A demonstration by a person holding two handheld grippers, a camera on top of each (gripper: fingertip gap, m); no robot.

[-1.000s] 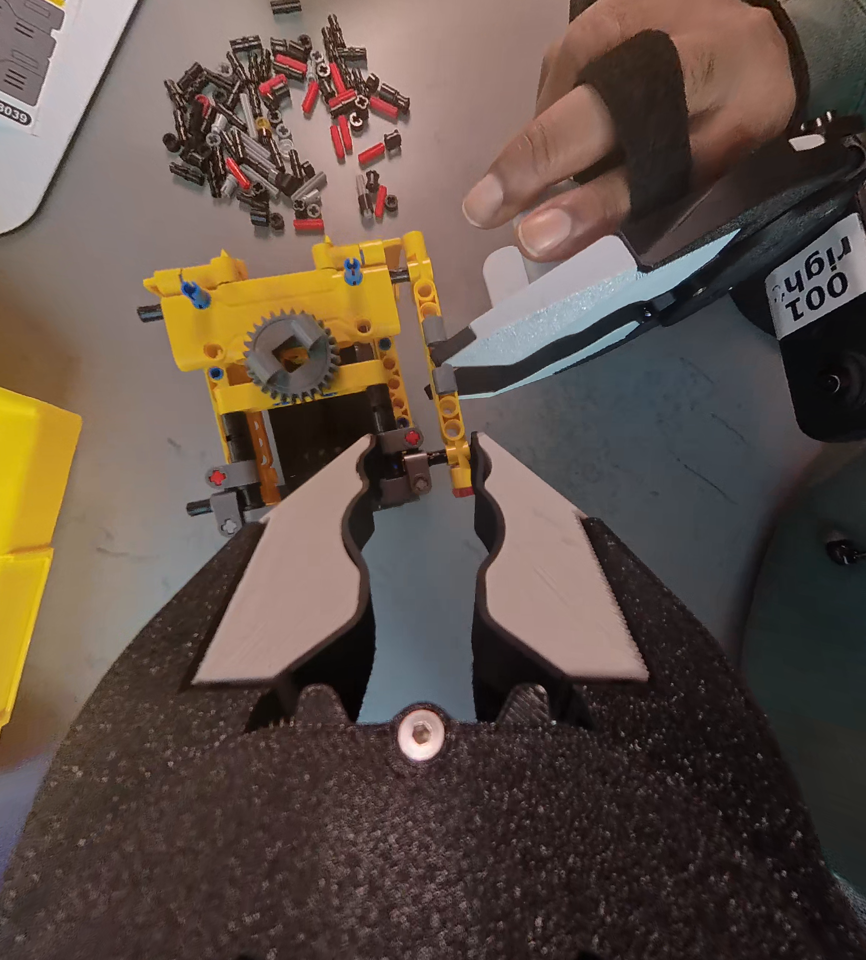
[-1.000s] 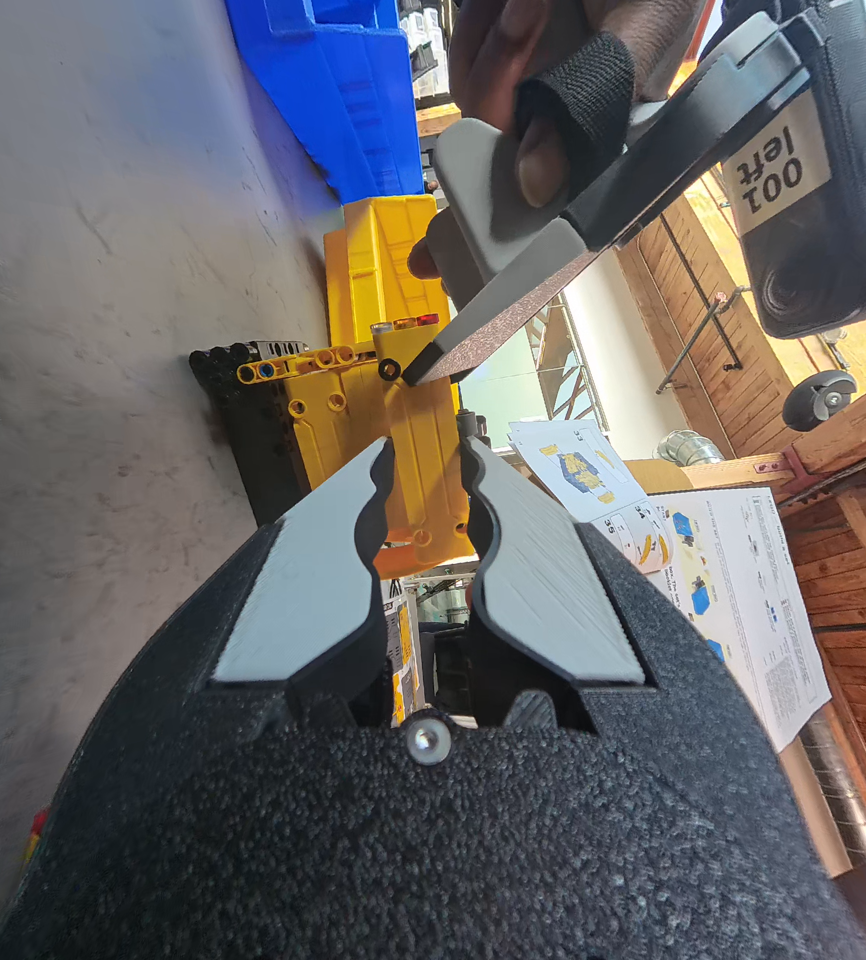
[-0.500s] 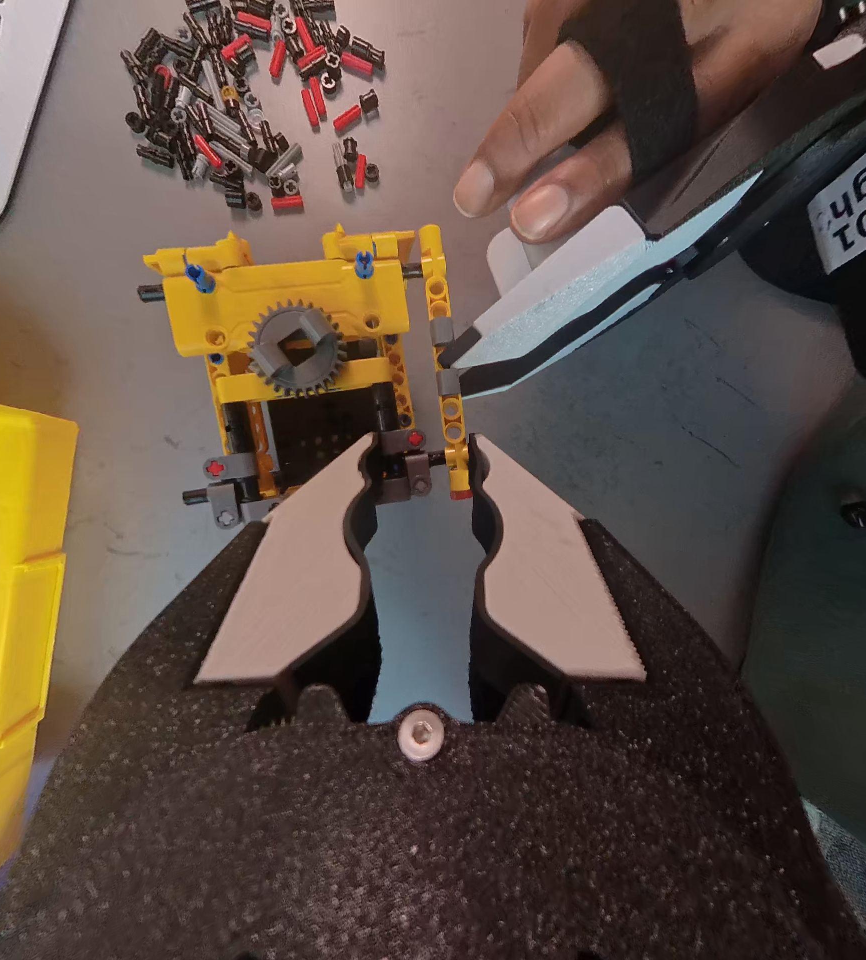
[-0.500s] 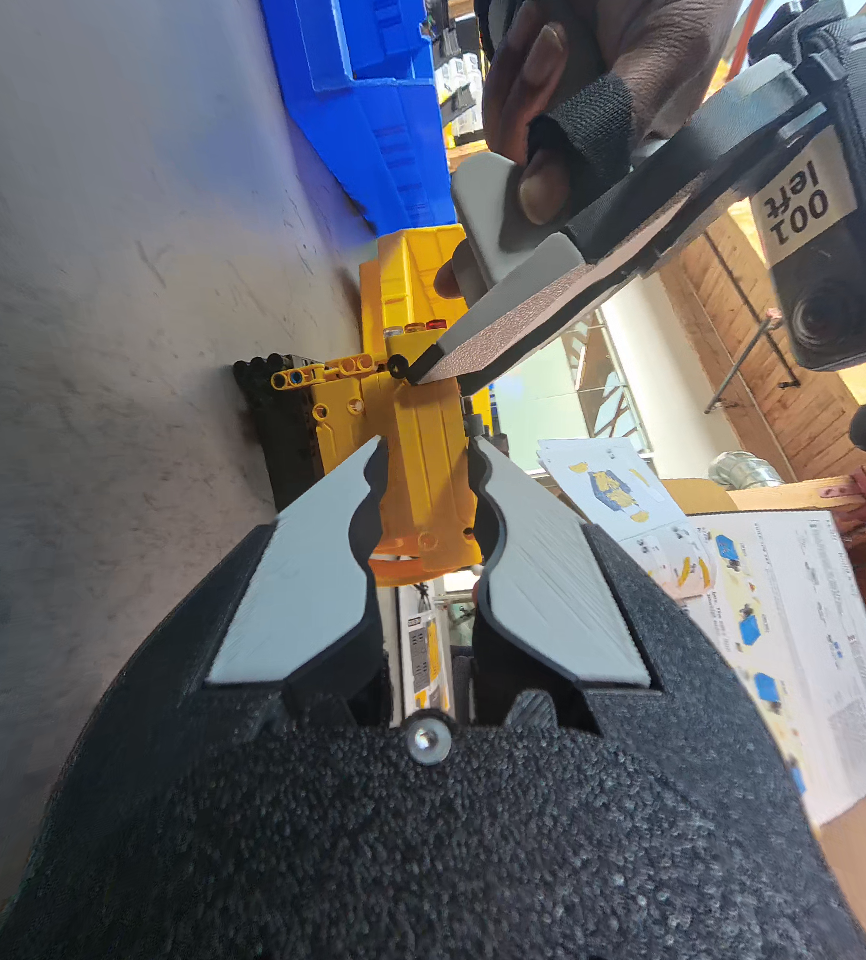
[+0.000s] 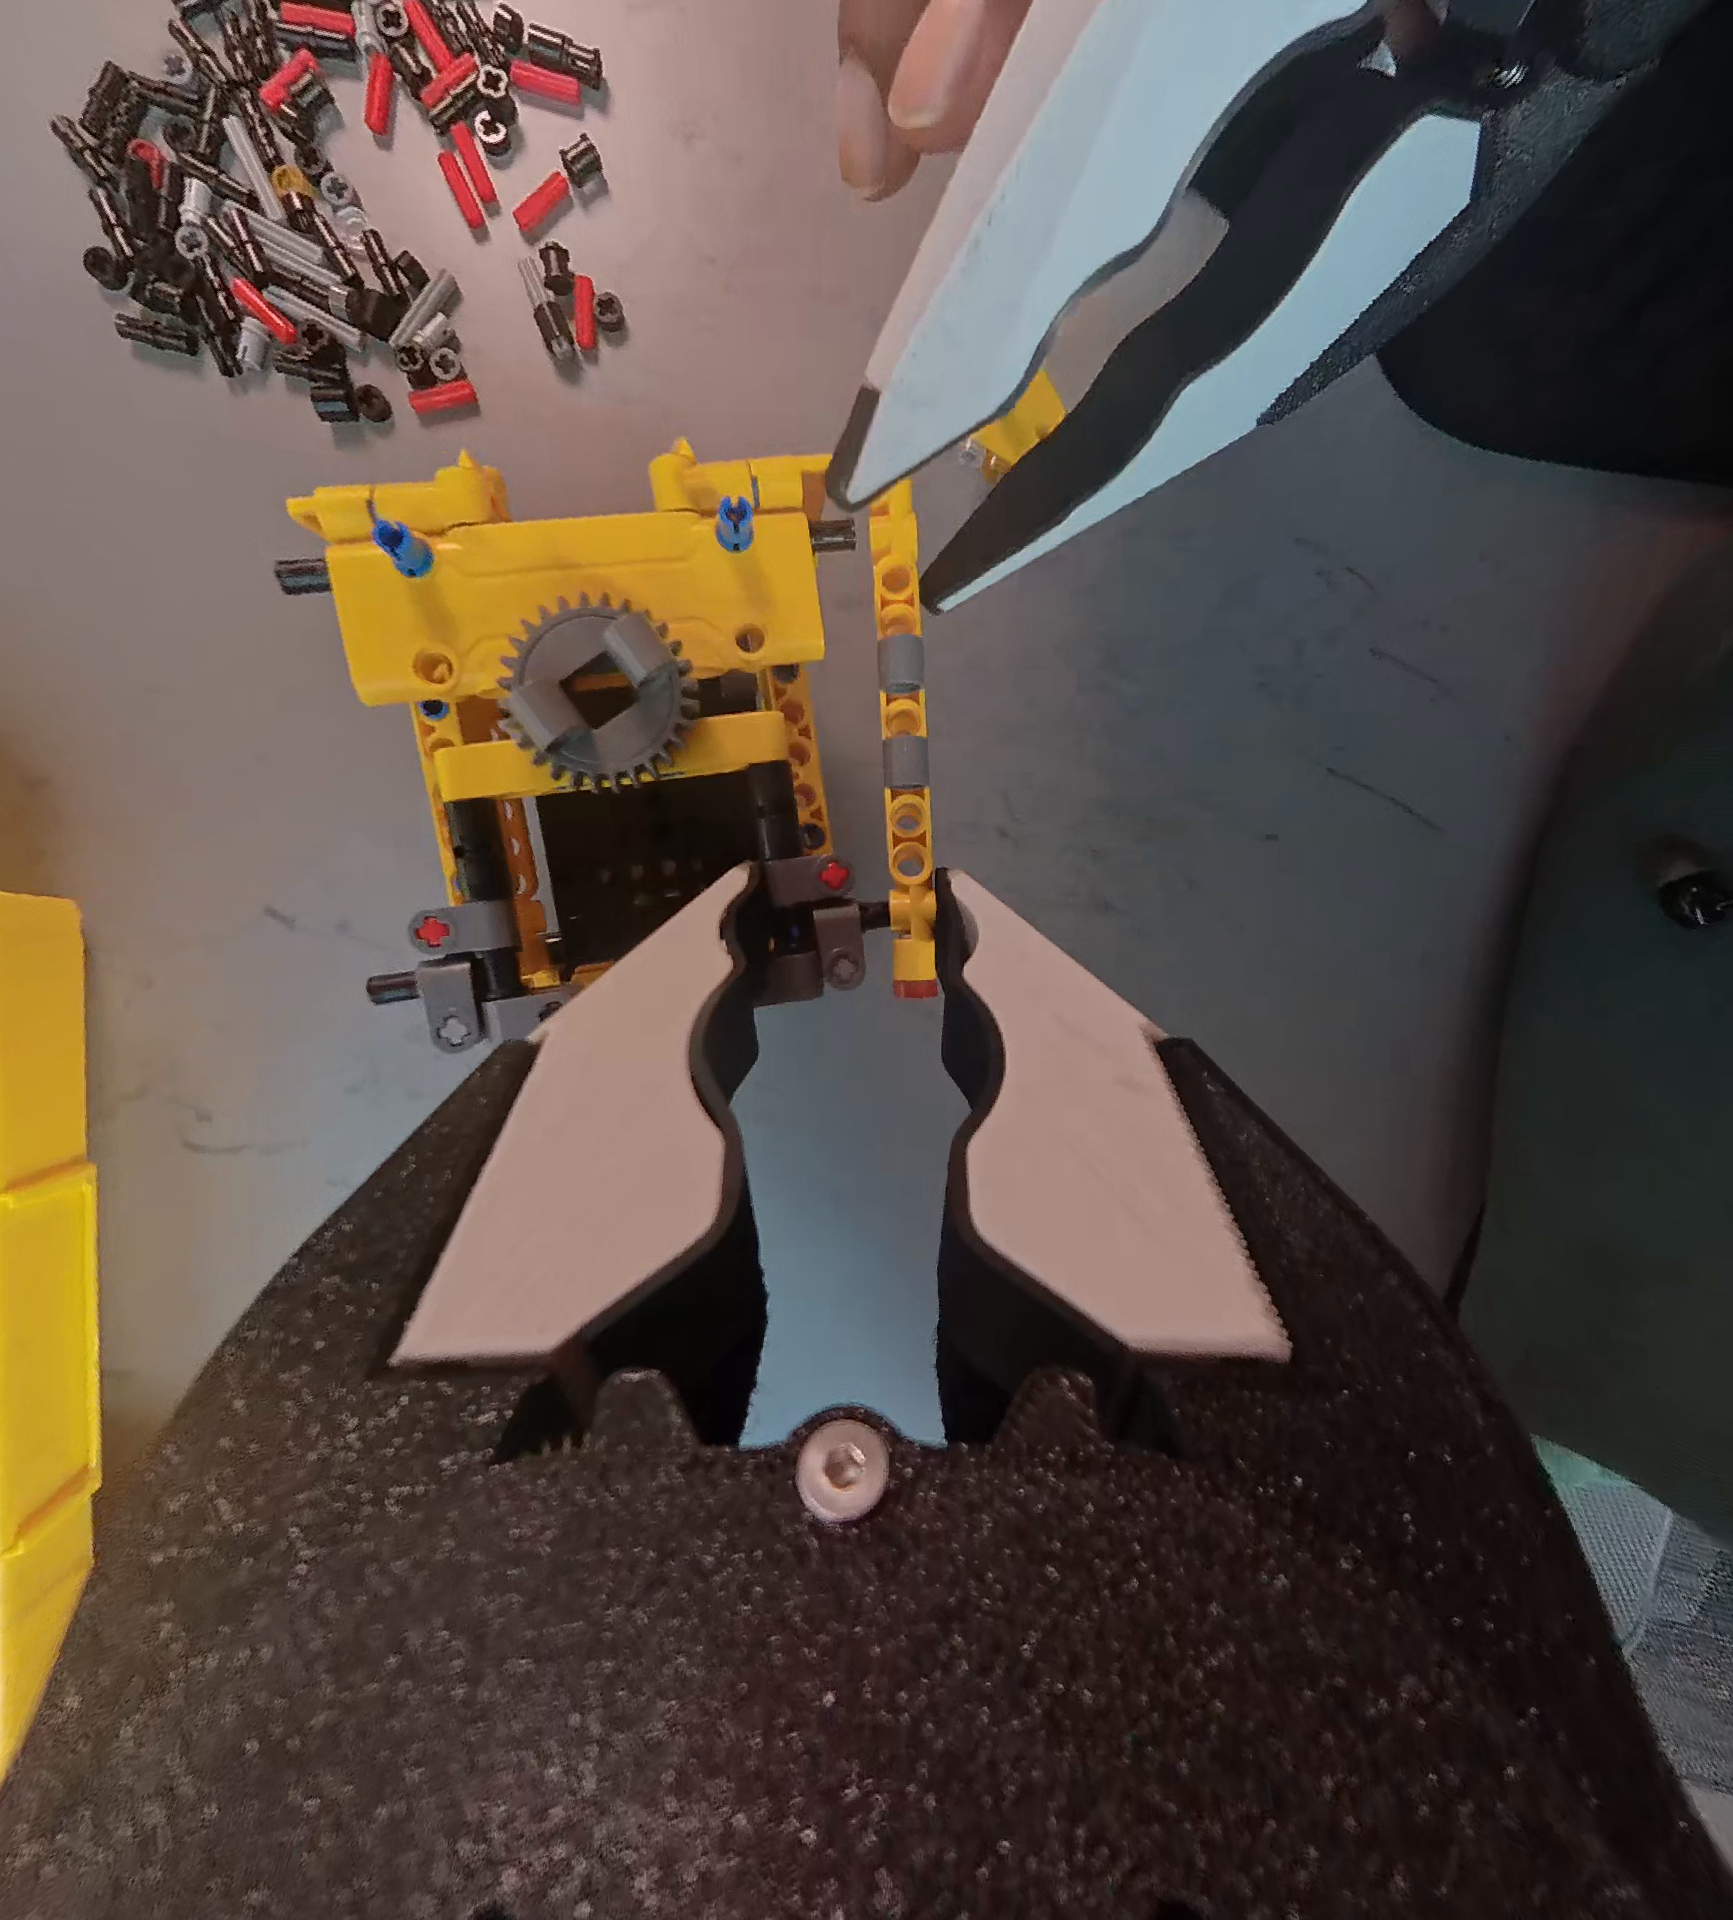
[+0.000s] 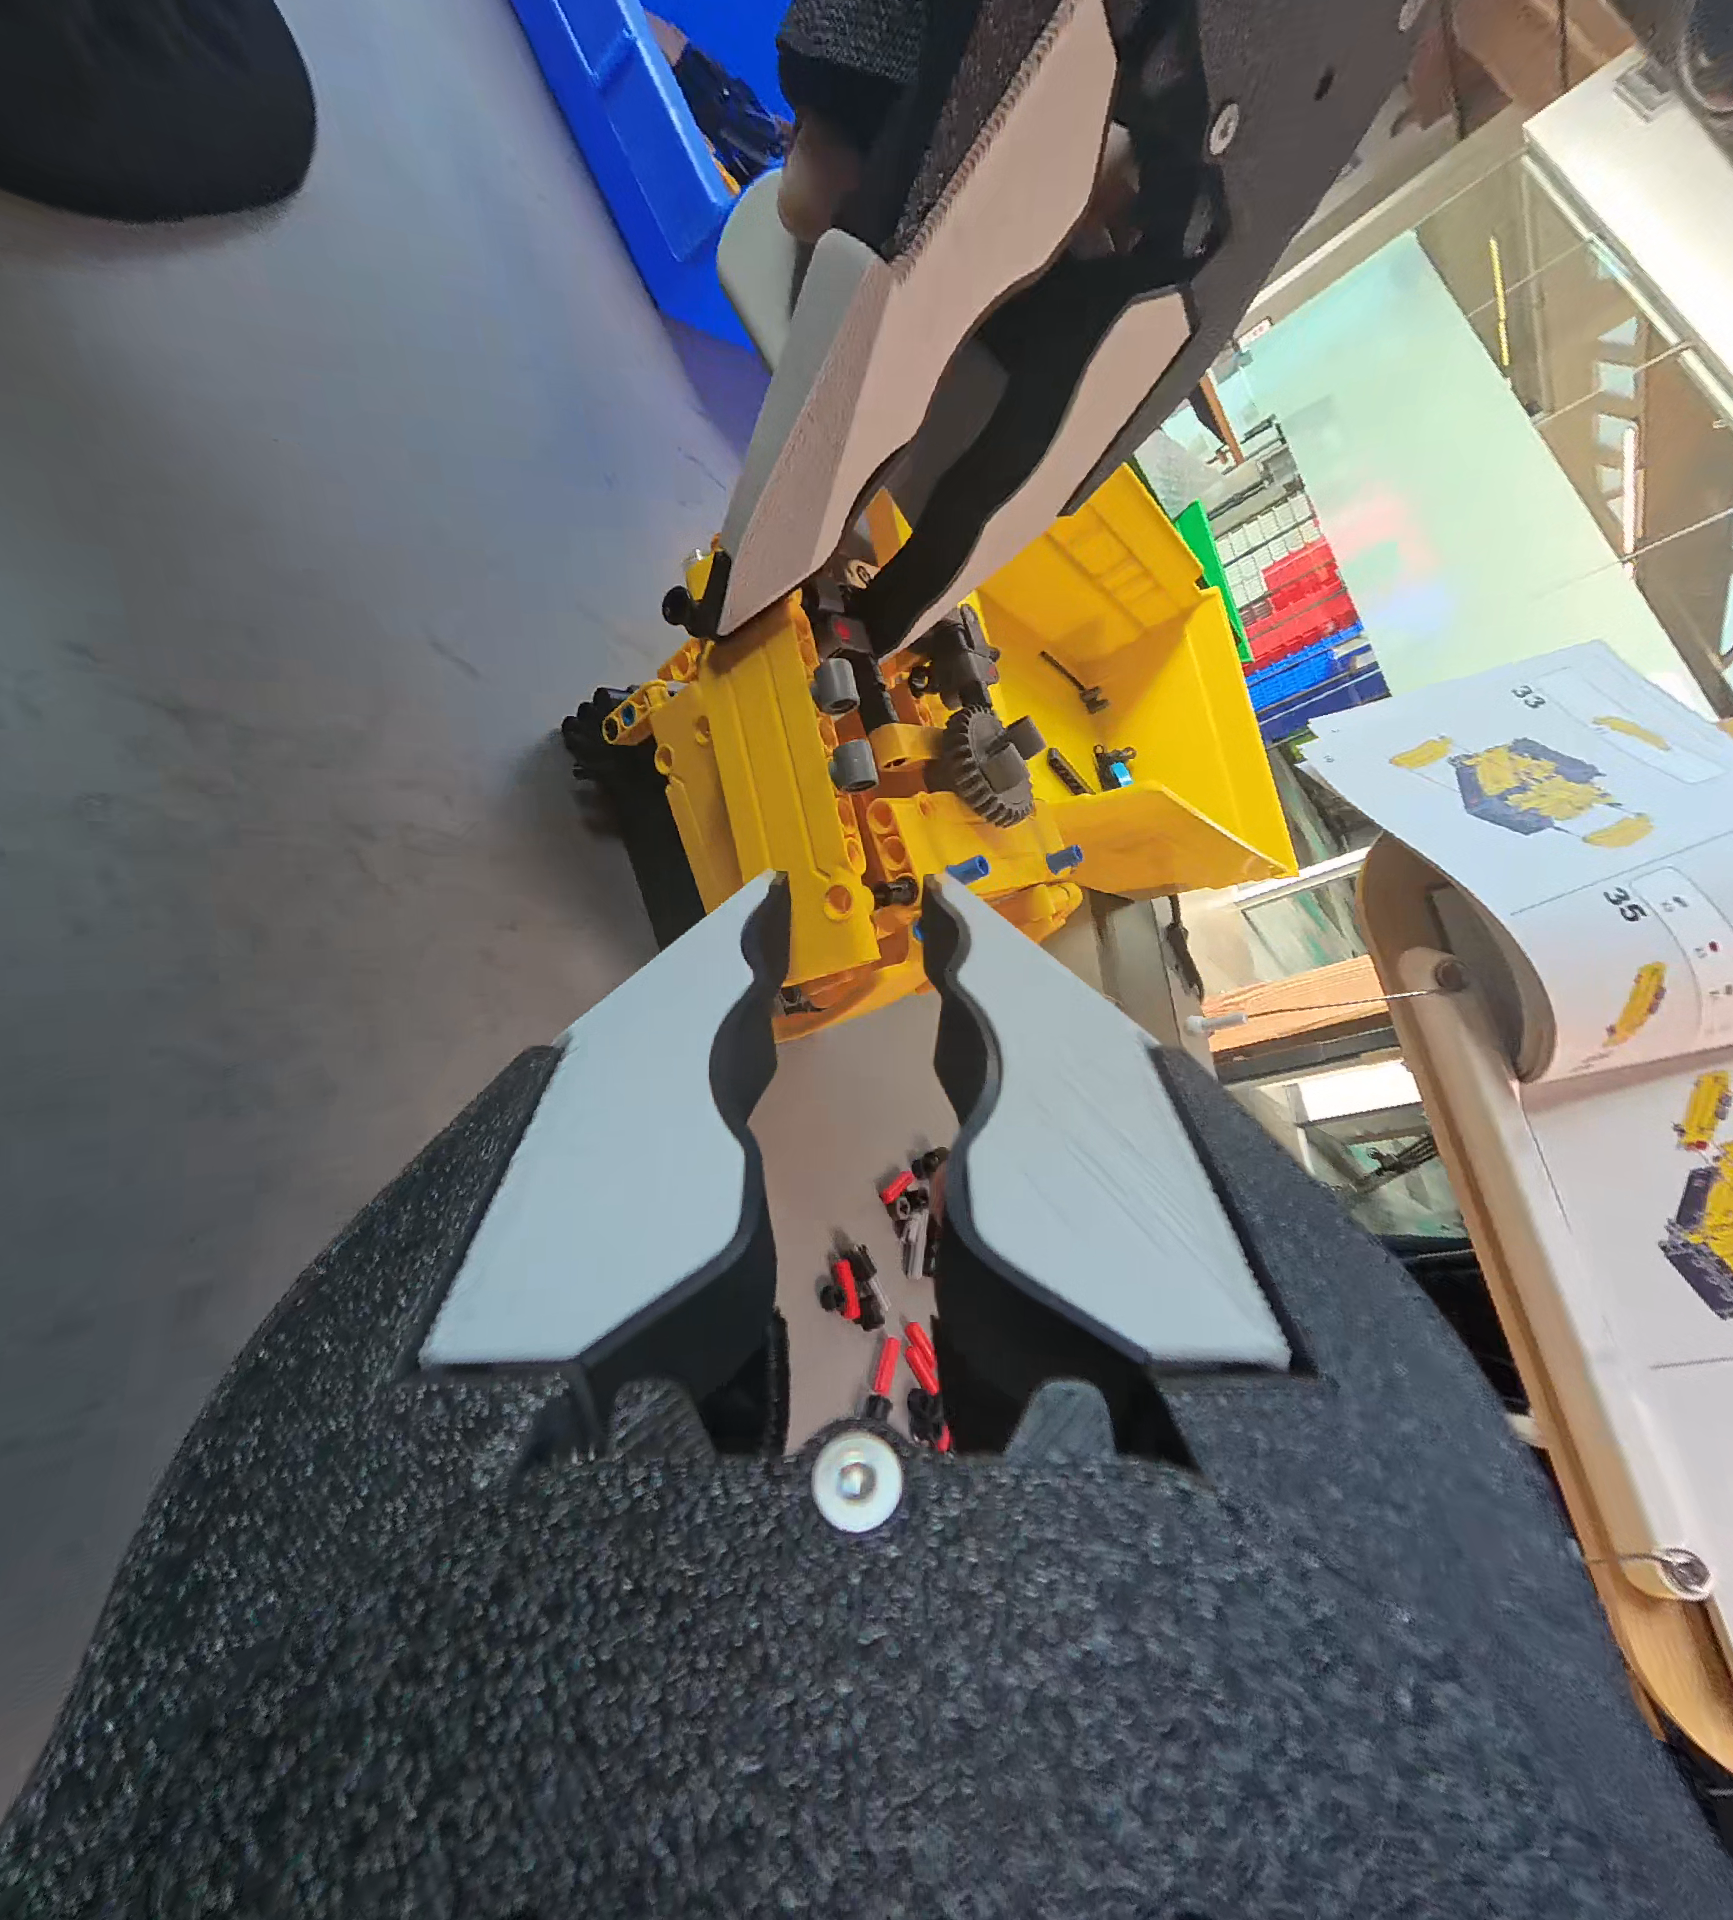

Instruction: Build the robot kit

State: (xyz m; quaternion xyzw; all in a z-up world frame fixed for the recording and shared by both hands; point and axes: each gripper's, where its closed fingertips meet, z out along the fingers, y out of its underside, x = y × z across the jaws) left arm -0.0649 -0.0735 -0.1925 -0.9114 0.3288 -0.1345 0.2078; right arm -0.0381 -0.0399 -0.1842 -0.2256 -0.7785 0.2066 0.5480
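Your left gripper [image 5: 846, 914] clamps the near end of the yellow model [image 5: 581, 665] on the desk [image 5: 1205, 779]. Your right gripper [image 5: 883, 540] stands slightly apart around the far end of its long yellow beam [image 5: 901, 727], which runs straight away from you.

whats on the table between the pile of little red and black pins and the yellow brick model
Nothing: in the left wrist view a bare strip of grey table separates the pin pile from the yellow brick model. The right claw reaches in at the model's far right corner.
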